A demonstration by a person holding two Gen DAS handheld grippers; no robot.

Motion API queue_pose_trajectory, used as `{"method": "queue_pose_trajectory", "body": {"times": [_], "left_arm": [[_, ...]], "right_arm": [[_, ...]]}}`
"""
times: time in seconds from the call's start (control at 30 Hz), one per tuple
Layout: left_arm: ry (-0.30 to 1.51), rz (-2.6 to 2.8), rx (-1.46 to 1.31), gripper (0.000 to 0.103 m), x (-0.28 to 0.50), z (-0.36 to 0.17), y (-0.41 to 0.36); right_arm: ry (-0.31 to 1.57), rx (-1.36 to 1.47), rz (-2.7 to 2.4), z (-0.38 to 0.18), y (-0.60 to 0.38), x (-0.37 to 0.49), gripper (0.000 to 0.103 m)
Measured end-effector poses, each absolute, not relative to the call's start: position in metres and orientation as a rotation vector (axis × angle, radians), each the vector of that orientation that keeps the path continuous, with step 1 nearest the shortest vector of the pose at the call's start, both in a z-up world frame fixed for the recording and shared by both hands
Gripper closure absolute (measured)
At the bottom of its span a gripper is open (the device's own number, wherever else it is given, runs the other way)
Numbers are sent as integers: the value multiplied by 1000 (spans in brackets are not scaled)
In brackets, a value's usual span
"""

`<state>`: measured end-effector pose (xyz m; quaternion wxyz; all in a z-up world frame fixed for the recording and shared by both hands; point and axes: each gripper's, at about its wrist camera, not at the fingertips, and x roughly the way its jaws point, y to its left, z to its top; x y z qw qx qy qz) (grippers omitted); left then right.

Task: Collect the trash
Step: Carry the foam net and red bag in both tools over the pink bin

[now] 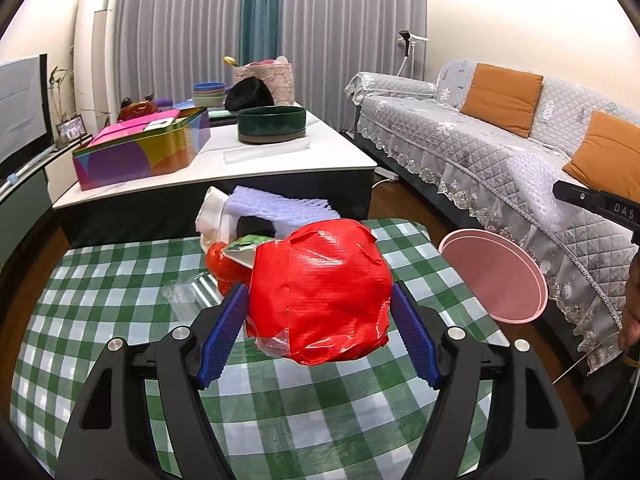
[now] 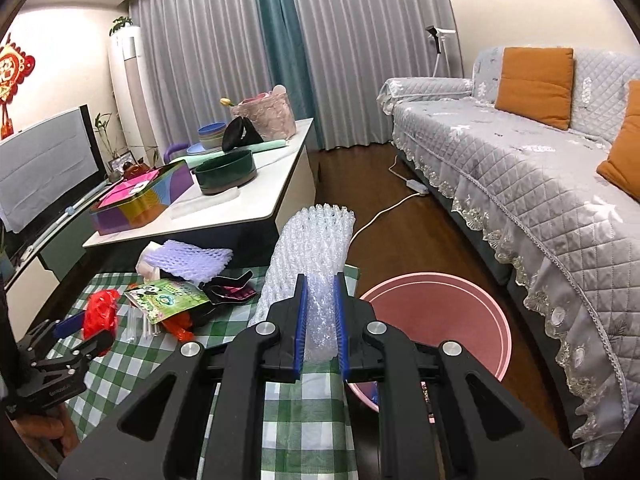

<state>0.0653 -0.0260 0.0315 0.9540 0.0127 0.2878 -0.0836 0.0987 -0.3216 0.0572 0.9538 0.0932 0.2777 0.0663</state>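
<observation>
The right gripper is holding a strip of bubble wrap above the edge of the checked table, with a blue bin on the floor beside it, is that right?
Nearly. The bin is pink, as the right wrist view shows. Otherwise correct: the right gripper holds the bubble wrap above the checked table edge.

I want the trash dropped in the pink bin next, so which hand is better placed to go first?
Right, probably. The right gripper holds the bubble wrap beside the pink bin; the left gripper holds the red bag over the table.
</observation>
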Motion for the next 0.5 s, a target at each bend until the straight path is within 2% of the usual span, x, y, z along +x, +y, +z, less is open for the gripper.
{"method": "queue_pose_trajectory", "body": {"times": [0.5], "left_arm": [[564, -282, -3, 33, 78, 58, -63]], "right_arm": [[547, 150, 129, 112, -370, 123, 90]]}}
